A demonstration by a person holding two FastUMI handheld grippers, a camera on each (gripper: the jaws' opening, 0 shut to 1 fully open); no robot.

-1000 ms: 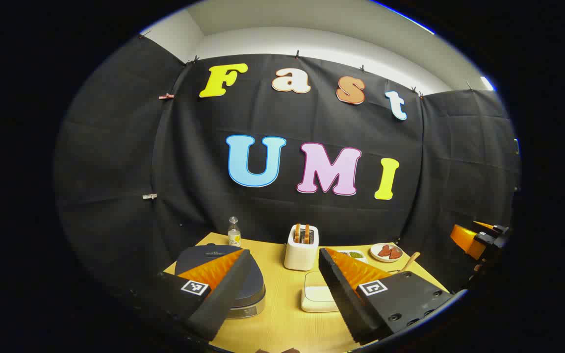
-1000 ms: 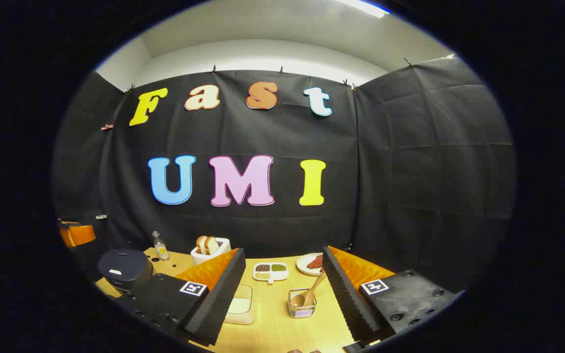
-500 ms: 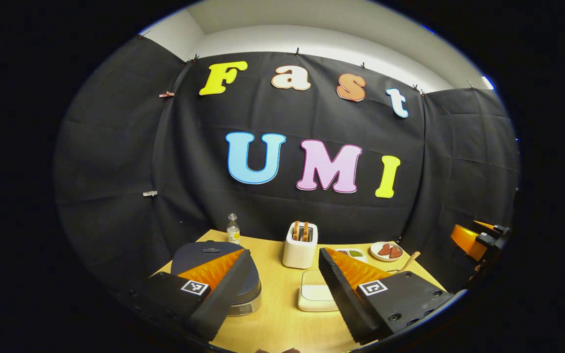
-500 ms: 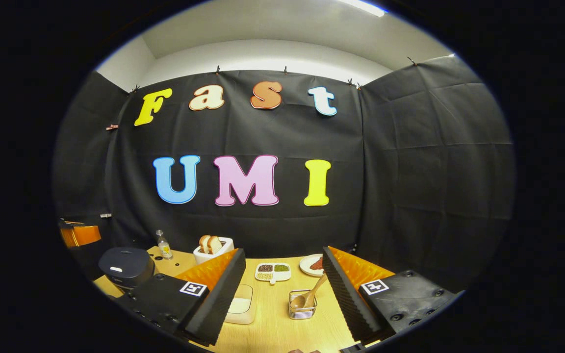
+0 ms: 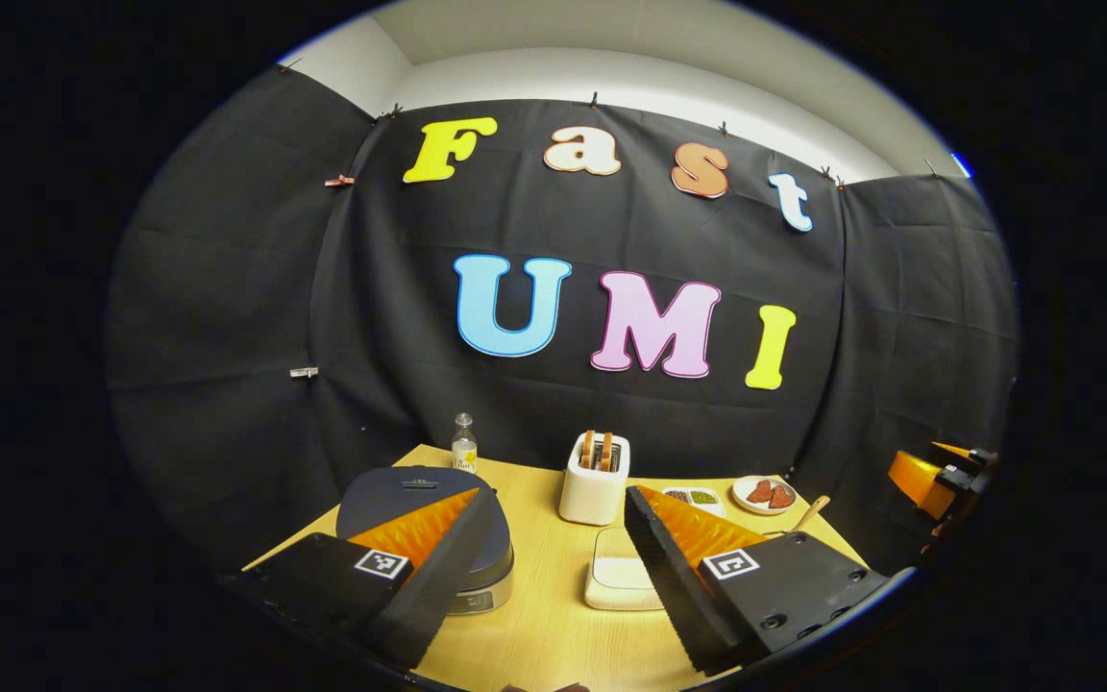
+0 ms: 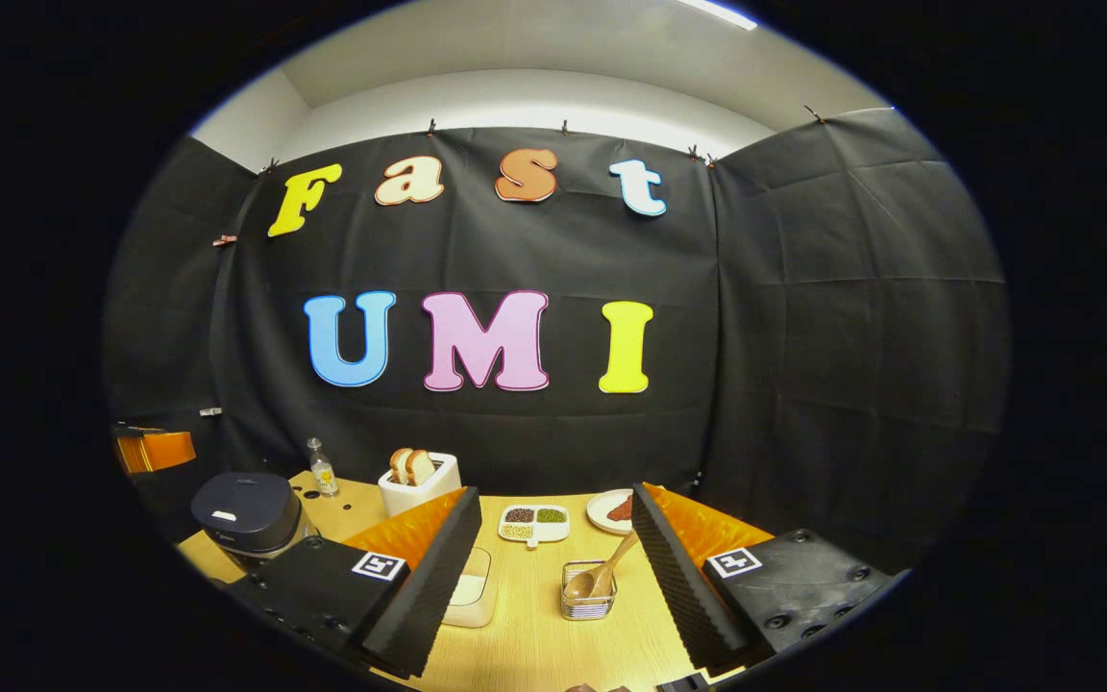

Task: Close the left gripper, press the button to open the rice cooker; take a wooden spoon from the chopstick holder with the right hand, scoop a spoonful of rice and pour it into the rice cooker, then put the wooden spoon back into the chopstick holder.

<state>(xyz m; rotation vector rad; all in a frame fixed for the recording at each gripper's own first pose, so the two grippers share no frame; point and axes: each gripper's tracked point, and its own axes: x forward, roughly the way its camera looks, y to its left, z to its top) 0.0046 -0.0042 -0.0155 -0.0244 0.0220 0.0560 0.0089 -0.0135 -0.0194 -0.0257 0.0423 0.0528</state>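
The rice cooker (image 5: 426, 538) is sitting lid-down at the left end of the table (image 5: 553, 625), its dark domed lid shut. It is judged heavy and rigid, unlikely to shift under a push; its release button cannot be made out from here, so contact should be a firm press, not a grasp. The left gripper (image 5: 552, 567) is hovering above and in front of it, jaws standing wide with nothing between them, its left finger overlapping the lid in the left gripper view.

The wooden spoon (image 6: 602, 575) is leaning, bowl down, in the wire chopstick holder (image 6: 586, 596). It is judged light, stiff and smooth; the upper handle is the place to grip. The right gripper (image 6: 553, 577) is hanging wide and empty, the holder lying ahead between its fingers. A shallow white rice container (image 5: 621, 574) is lying near the cooker.
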